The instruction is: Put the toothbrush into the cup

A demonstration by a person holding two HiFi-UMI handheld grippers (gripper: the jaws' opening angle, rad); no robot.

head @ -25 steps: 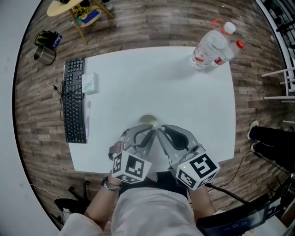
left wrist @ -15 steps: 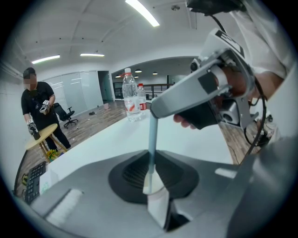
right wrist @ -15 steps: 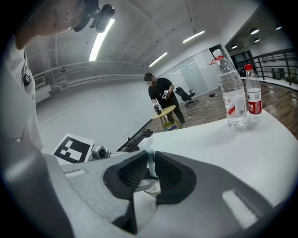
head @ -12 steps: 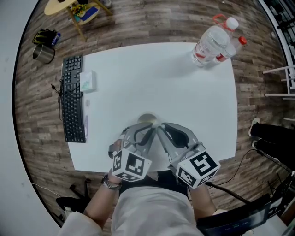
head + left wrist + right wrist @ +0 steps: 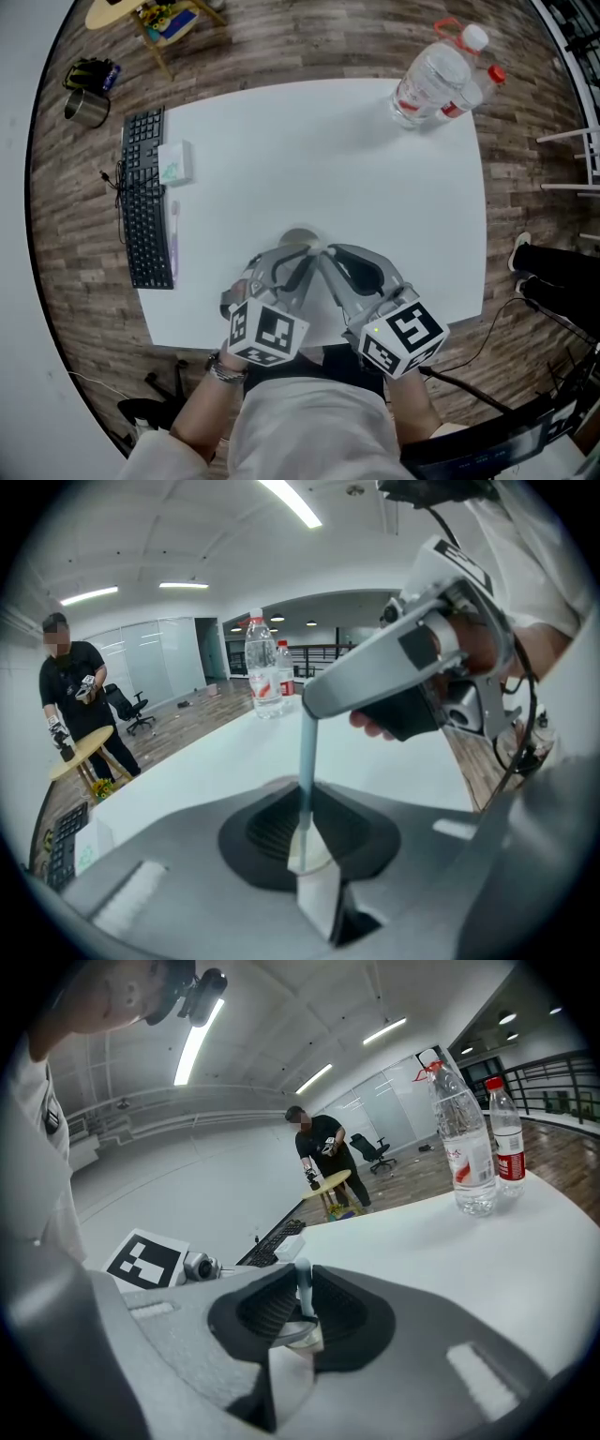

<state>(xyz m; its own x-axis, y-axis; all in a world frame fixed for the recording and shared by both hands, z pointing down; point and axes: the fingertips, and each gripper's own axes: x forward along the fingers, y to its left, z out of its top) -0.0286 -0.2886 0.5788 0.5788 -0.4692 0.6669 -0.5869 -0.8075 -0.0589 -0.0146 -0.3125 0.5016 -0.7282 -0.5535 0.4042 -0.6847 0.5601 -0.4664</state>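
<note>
Two grippers are meeting at one spot on the near part of the white table (image 5: 375,178), right in front of the person.

Left gripper (image 5: 305,834) is clamping the cup (image 5: 315,857). Its view is showing the pale rim sitting between the dark pads, mouth facing up.

Right gripper (image 5: 302,1305) is pinching the toothbrush (image 5: 303,1286). Its jaws are closing tight on the light-blue handle, and a short rounded stub is sticking out above them.

Key relation: the brush is hanging directly above the cup, long axis near vertical and lining up with the cup's own axis. In the left gripper view the handle is running straight down from the right gripper's tips. Its lower end is sitting at, or just inside, the cup's mouth; I'm not able to tell how deep. I'm also not able to tell which end is pointing down, though the bottom part is looking paler than the shaft.

Right gripper is carrying the brush and coming at the cup from the person's right. Left is coming from the other side and only bracing. In the head view the two sets of tips are nearly touching at the cup.

My read: insertion is under way, not finished. Next move is asking for a straight drop along the brush's axis, then a release. Risk: with any tilt, the brush is levering the light cup against the left jaws.
</note>
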